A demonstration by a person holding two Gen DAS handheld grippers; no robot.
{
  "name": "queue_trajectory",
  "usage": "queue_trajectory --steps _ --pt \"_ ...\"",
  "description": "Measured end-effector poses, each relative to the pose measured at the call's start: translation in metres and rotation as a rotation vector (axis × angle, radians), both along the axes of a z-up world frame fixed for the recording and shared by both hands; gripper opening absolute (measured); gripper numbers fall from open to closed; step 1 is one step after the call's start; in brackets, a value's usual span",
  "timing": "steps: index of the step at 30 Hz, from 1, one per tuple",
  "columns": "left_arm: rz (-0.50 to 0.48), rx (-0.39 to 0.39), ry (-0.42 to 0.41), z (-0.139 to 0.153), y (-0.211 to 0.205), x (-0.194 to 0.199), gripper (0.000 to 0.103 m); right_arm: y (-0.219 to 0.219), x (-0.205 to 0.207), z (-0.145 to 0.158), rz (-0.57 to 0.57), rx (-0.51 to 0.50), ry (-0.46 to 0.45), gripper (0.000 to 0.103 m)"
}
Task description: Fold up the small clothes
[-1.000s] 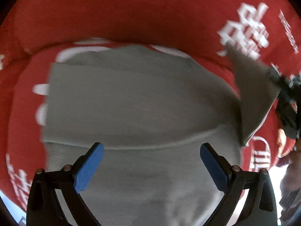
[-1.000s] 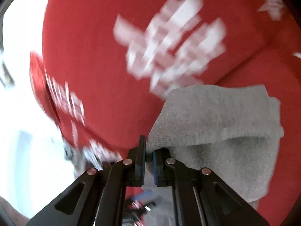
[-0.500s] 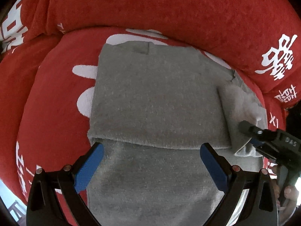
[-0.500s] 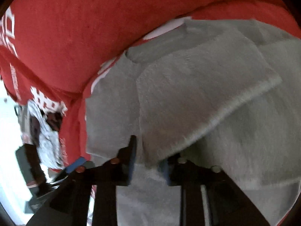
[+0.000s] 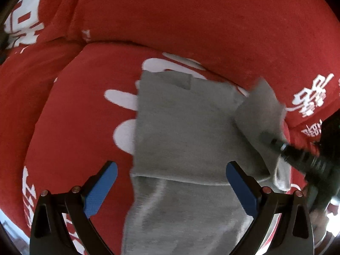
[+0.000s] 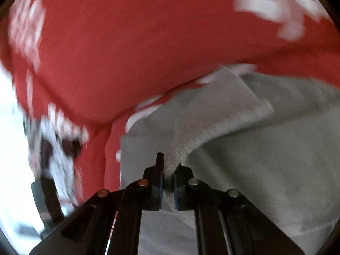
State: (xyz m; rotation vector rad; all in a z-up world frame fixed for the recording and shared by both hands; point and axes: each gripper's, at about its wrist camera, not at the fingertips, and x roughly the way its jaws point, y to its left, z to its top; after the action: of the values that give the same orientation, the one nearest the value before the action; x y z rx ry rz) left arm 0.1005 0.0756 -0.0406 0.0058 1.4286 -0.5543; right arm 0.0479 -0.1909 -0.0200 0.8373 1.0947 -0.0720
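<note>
One grey garment [image 5: 182,131]; two red cushions [image 5: 191,21]; two hand-held grippers: left [image 5: 170,189], right [image 6: 169,174].

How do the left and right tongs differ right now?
Left tongs stand wide open, gripping nothing; right tongs, whose jaws have just been closing, are shut on a flap of the grey garment. Left hover over the garment's middle; right hold its side. Both are black and point down at it.

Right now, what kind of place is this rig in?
Probably a home living room: the grey garment lies on a red cushioned seat with a padded red backrest, both printed with white characters. It looks like a covered sofa.
</note>
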Motion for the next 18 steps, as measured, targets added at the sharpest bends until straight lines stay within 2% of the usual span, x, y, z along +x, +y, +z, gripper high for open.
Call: queue_trajectory --steps 3,7,8,10,11,14,16,18 --pt "0.017 -0.013 0.025 -0.003 0.006 0.006 0.102 0.037 0.02 -0.013 0.153 -0.064 0.053 0.009" --pt "-0.01 -0.034 0.074 -0.011 0.001 0.005 0.102 0.058 0.014 -0.032 0.249 -0.123 0.171 0.014" --pt "-0.021 -0.039 0.082 -0.012 -0.002 0.003 0.102 0.056 0.006 -0.031 0.256 -0.117 0.169 0.016" --pt "-0.044 -0.032 0.091 -0.015 -0.01 -0.003 0.102 0.051 -0.009 -0.027 0.26 -0.092 0.156 0.041" --pt "-0.052 -0.03 0.095 -0.017 -0.015 -0.005 0.102 0.048 -0.017 -0.023 0.249 -0.079 0.15 0.046" --pt "-0.07 -0.053 0.11 -0.018 -0.031 -0.009 0.102 0.019 -0.055 -0.015 0.162 -0.023 0.16 0.047" --pt "-0.086 -0.063 0.125 -0.022 -0.043 -0.009 0.102 -0.006 -0.086 -0.017 0.046 0.017 0.186 0.047" --pt "-0.084 -0.042 0.135 -0.03 -0.052 -0.007 0.102 -0.039 -0.128 -0.02 -0.127 0.075 0.209 0.047"
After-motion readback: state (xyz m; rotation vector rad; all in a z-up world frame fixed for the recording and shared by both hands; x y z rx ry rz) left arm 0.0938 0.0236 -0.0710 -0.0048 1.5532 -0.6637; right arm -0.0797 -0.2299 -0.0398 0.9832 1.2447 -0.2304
